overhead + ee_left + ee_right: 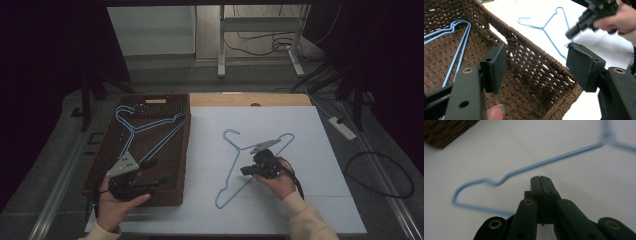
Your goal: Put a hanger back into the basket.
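A blue wire hanger [239, 149] lies flat on the white table top [310, 165]. My right gripper [243, 171] hovers just over its lower part, pointing left. In the right gripper view the right gripper [540, 179] is shut with nothing between the jaws, and the hanger wire [544, 163] runs past just beyond the tips. My left gripper [157, 171] is open over the near right corner of the brown wicker basket [186, 150]. In the left gripper view the left gripper [537, 57] stands wide and empty above the basket rim [529, 37]. Blue hangers [135, 129] lie inside the basket.
A power strip [342, 127] and loose cables lie on the floor to the right of the table. A desk frame [222, 45] stands beyond the far edge. Dark curtains flank both sides. The right gripper [571, 32] appears in the left gripper view above the table hanger [551, 40].
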A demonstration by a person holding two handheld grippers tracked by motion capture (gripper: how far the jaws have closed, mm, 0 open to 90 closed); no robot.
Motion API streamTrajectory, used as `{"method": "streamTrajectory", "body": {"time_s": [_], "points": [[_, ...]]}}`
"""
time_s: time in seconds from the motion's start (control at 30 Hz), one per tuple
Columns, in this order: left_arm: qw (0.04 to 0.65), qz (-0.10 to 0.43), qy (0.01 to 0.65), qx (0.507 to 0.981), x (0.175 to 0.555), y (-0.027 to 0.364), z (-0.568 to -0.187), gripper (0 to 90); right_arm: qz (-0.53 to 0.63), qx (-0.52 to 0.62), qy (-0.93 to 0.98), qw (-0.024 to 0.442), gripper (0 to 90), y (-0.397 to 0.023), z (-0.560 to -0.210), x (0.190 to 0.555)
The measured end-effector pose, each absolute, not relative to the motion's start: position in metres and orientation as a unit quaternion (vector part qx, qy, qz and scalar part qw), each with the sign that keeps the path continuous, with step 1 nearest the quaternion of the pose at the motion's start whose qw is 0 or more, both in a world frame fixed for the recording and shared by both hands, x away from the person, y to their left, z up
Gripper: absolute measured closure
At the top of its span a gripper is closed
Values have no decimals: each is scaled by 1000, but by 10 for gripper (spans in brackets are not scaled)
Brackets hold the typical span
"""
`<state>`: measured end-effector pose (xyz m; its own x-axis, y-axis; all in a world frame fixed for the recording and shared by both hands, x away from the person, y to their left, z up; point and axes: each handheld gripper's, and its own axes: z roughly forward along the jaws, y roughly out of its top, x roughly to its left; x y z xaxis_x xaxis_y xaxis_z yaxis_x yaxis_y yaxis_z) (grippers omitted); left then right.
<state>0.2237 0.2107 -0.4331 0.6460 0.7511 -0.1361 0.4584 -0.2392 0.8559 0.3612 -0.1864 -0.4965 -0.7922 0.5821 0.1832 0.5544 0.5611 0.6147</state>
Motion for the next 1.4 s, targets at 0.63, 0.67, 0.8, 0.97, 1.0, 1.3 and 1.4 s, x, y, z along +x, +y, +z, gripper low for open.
{"method": "streamTrajectory", "body": {"time_s": [0.63,0.67,0.8,0.97,1.0,1.3,1.4], "points": [[476,152,390,774,226,211,-435,338,299,348,884,92,464,-139,-497,467],[476,152,390,774,226,211,-435,338,299,348,884,92,464,-139,-497,467],[476,153,390,773,226,211,-435,338,278,341,893,94,467,-122,-503,481],[476,152,391,773,226,212,-436,338,261,333,901,95,506,-112,-507,486],[476,152,391,773,226,212,-436,338,258,333,902,95,521,-111,-508,487],[475,152,390,774,226,211,-436,338,241,321,911,92,794,-104,-510,489],[475,153,390,774,226,211,-436,338,239,324,911,89,867,-103,-509,488]]}}
